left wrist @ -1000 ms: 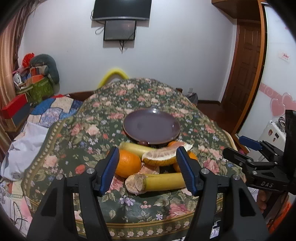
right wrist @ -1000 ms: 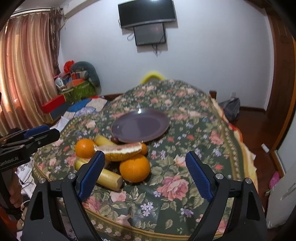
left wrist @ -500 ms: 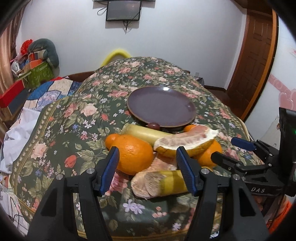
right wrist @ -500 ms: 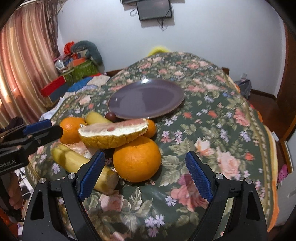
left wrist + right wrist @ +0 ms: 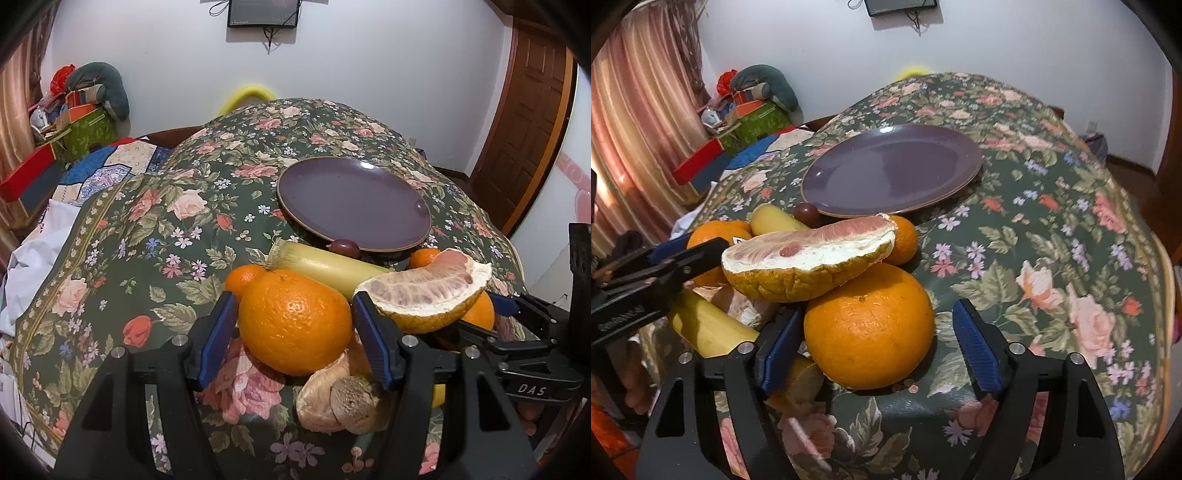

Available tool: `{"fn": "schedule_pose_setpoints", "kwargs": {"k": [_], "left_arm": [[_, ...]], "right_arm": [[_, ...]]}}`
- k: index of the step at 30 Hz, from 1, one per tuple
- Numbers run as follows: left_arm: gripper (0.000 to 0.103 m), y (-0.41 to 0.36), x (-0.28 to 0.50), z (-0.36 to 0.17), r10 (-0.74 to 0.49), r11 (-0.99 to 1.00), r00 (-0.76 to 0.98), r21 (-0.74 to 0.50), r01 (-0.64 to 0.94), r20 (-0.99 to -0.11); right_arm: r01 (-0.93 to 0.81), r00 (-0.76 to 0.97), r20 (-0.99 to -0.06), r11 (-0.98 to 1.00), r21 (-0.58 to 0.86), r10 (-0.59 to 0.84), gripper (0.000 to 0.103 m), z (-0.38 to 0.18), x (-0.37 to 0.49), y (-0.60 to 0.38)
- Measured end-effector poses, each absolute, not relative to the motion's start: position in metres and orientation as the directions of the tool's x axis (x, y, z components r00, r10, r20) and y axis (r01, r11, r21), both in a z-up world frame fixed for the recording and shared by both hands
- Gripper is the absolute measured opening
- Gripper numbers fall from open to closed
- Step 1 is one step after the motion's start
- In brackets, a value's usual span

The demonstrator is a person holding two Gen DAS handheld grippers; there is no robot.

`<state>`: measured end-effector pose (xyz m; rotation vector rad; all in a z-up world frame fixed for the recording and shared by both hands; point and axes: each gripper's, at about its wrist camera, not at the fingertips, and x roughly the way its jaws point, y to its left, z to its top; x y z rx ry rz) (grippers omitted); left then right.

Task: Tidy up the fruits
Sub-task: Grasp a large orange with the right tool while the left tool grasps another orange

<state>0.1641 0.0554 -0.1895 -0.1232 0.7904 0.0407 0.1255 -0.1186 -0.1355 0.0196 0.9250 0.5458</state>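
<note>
1. My left gripper (image 5: 295, 332) has its fingers spread, one blue pad on each side of a big orange (image 5: 295, 325); I cannot tell whether the pads touch the peel.
2. My right gripper (image 5: 875, 350) is also spread wide around a second big orange (image 5: 868, 328), with the right pad clearly off the fruit and the left pad just beside it.
3. A pomelo wedge (image 5: 809, 258) lies on top of the pile, just beyond my right fingers and to the right of my left ones, cut face up.
4. Under my left fingertips sits a peeled pomelo segment (image 5: 340, 398), with a banana (image 5: 705, 325) running past my right gripper's left finger.
5. Beyond both grippers, another banana (image 5: 321, 262), a small dark fruit (image 5: 344, 246) and small oranges sit near the purple plate (image 5: 354, 199).
6. Everything rests on the floral tablecloth (image 5: 1052, 258).
</note>
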Motion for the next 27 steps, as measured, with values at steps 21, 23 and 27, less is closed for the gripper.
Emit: {"fn": "schedule_pose_setpoints", "kwargs": {"k": [21,23,27], "left_arm": [[0.065,0.066,0.177,-0.193,-0.048,0.981,0.677,-0.163,-0.107,-0.734],[0.065,0.066,0.174,-0.190,-0.046,0.981,0.681,-0.161,-0.106,-0.731],[0.065,0.066,0.165,-0.181,-0.042,0.981,0.693,-0.161,-0.108,-0.720]], "right_arm": [[-0.411,0.474,-0.755,0.872,0.265,0.453,0.061,-0.129,0.124,-0.128],[-0.400,0.484,-0.753,0.878,0.263,0.446,0.061,-0.127,0.122,-0.134],[-0.368,0.509,-0.744,0.891,0.265,0.432,0.061,-0.121,0.121,-0.149]]}}
